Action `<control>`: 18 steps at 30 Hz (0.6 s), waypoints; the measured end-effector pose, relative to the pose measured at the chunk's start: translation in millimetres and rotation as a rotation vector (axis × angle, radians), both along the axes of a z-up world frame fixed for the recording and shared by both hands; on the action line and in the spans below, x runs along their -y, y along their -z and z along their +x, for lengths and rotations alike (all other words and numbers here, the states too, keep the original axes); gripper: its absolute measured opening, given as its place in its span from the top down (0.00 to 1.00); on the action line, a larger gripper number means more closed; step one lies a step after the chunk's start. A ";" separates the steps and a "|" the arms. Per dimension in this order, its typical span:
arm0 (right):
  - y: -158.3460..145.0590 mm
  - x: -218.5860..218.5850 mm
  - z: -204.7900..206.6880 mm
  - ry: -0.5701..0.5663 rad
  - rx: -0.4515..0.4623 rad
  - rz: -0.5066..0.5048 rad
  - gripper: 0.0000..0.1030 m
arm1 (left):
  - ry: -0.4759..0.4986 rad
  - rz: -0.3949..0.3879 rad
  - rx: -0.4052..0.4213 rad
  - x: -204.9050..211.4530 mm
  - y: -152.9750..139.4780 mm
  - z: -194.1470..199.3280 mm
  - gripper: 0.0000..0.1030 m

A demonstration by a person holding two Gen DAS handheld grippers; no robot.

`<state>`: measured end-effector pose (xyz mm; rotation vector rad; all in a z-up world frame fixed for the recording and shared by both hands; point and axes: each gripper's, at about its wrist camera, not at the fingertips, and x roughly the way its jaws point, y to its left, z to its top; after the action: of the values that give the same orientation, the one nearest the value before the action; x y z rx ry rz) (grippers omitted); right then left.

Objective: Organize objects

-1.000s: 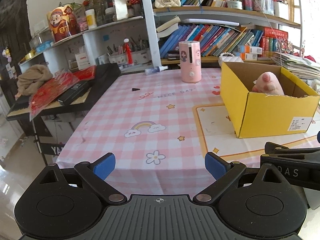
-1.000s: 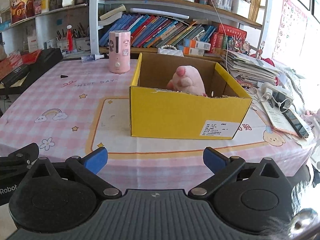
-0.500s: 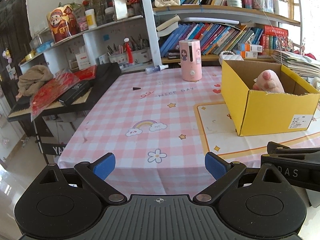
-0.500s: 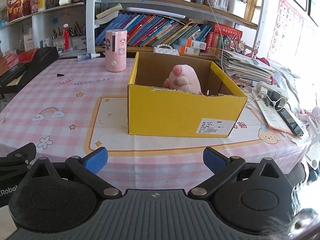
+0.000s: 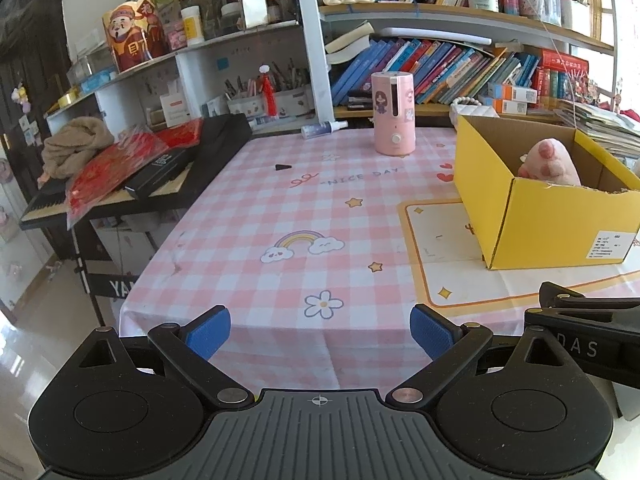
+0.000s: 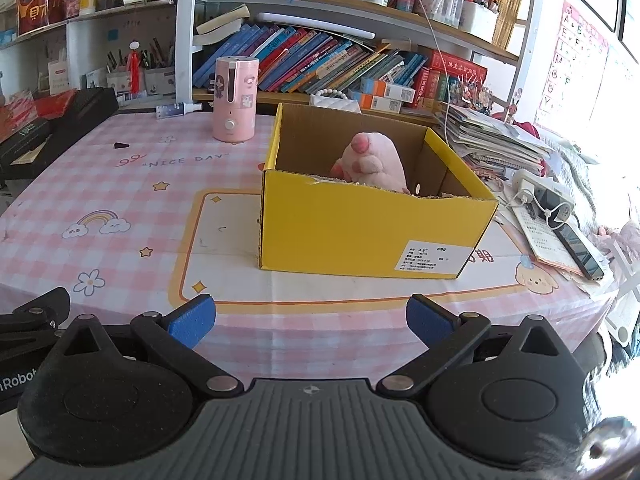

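Left tool [image 5: 320, 330] is spread wide, blue pads apart, nothing between them, held off the near edge of the table [image 5: 280, 216] with its pink-and-white checked cloth. Right tool [image 6: 311, 316] is likewise spread wide and empty, also at the near edge; its black body shows at the right side of the left wrist view.

Open yellow cardboard box [image 6: 360, 228] with a white label on its front sits on the table's cream panel with the orange border, right of centre. Pink plush paw toy [image 6: 370, 160] is inside the box, toe pads up, sticking above the rim. From the left wrist view the box [image 5: 560, 216] is ahead and to the right, plush [image 5: 550, 162] visible over its torn front edge.

Pink cylindrical humidifier [image 6: 234, 100] stands upright at the far side of the table, left of the box, apart from it. Small black triangular piece [image 5: 283, 167] lies on the cloth left of the humidifier. Small spray bottle [image 5: 324, 130] lies on its side at the far table edge. Bookshelf with leaning books [image 6: 320, 60] is behind. Stack of papers [image 6: 492, 136] is right of the box.
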<state>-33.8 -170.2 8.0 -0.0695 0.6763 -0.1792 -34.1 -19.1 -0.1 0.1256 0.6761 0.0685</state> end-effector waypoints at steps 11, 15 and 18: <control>-0.4 -0.1 0.3 0.001 -0.001 0.001 0.00 | -0.022 -0.023 -0.021 -1.9 1.6 1.0 0.05; -0.6 1.3 0.7 0.002 -0.001 -0.001 0.00 | -0.020 -0.024 -0.022 -2.0 1.8 0.7 0.05; -0.4 0.9 0.7 0.001 -0.001 -0.001 0.00 | -0.024 -0.021 -0.018 -1.1 2.2 -0.1 0.05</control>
<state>-33.2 -171.2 8.4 -0.0702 0.6773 -0.1805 -34.2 -17.9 -2.3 0.0980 0.6961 0.0834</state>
